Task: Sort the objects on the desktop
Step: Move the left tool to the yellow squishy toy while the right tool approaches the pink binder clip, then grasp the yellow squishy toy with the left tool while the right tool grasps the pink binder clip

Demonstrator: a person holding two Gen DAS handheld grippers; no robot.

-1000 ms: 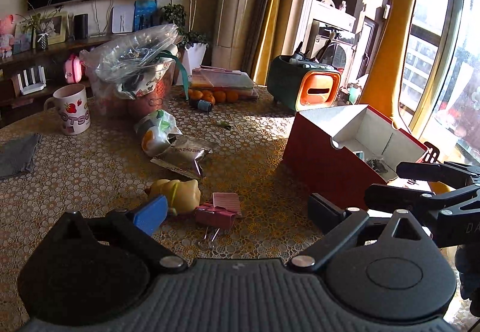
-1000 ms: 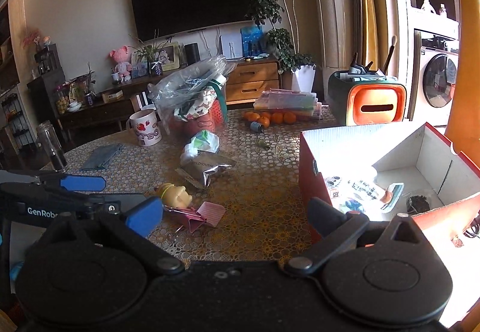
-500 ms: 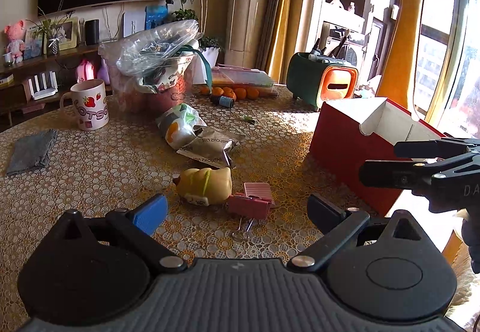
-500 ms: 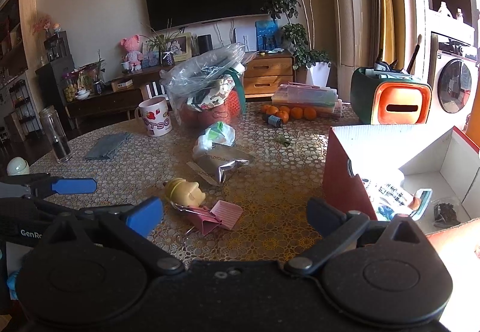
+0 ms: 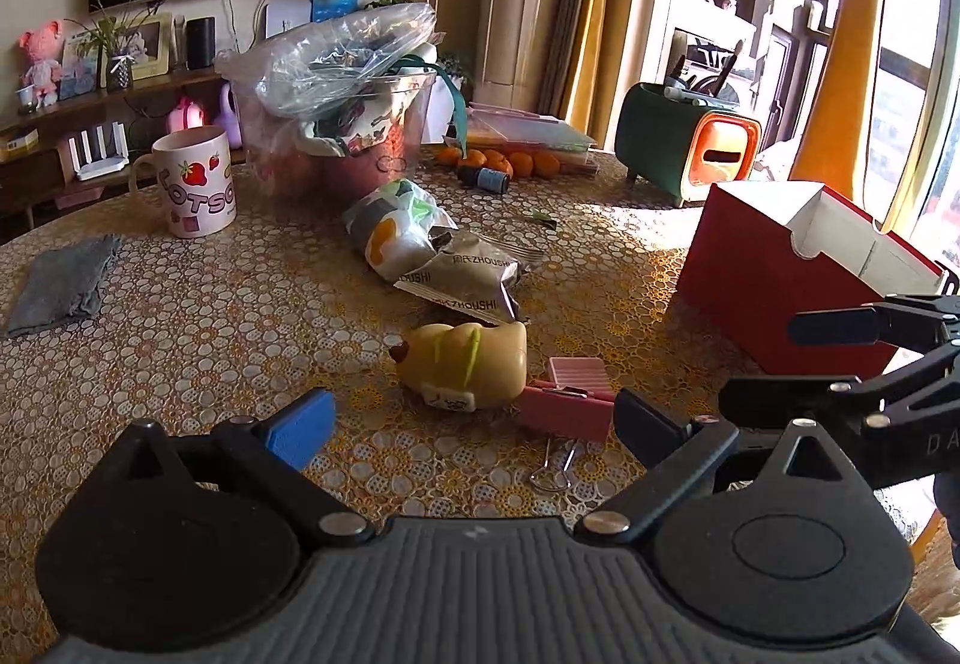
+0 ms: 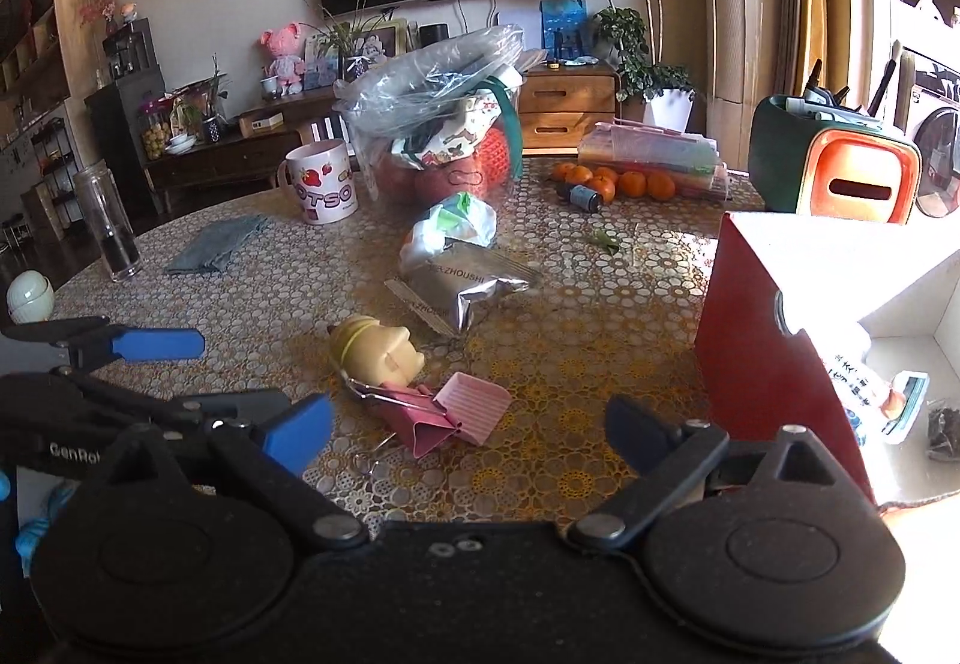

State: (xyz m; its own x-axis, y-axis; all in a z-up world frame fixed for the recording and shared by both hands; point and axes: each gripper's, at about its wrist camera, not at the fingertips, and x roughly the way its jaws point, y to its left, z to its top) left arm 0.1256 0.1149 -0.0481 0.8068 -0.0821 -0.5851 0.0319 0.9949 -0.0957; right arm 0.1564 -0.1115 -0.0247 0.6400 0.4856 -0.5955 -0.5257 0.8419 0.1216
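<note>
A yellow squishy toy [image 5: 465,364] [image 6: 375,355] lies on the patterned tablecloth. A pink binder clip [image 5: 564,412] [image 6: 432,418] and a small pink ribbed pad [image 5: 579,373] [image 6: 474,406] touch its near side. My left gripper [image 5: 474,427] is open just short of the toy, with nothing held. My right gripper [image 6: 471,433] is wide apart with its jaws closing slightly; the clip lies ahead on the table, untouched. The open red box [image 5: 780,292] [image 6: 756,364] stands to the right with small items inside. Two snack packets [image 5: 462,283] [image 6: 462,286] lie behind the toy.
A strawberry mug [image 5: 195,184], a tub under a plastic bag [image 5: 342,124], oranges [image 5: 498,163] and a green and orange holder [image 5: 690,154] stand further back. A grey cloth [image 5: 60,283] and a glass bottle [image 6: 111,226] are at the left. A yellow giraffe [image 5: 846,34] stands beyond the box.
Both grippers have come lower and nearer to the toy and the clip, which now look larger. The objects on the table have not moved.
</note>
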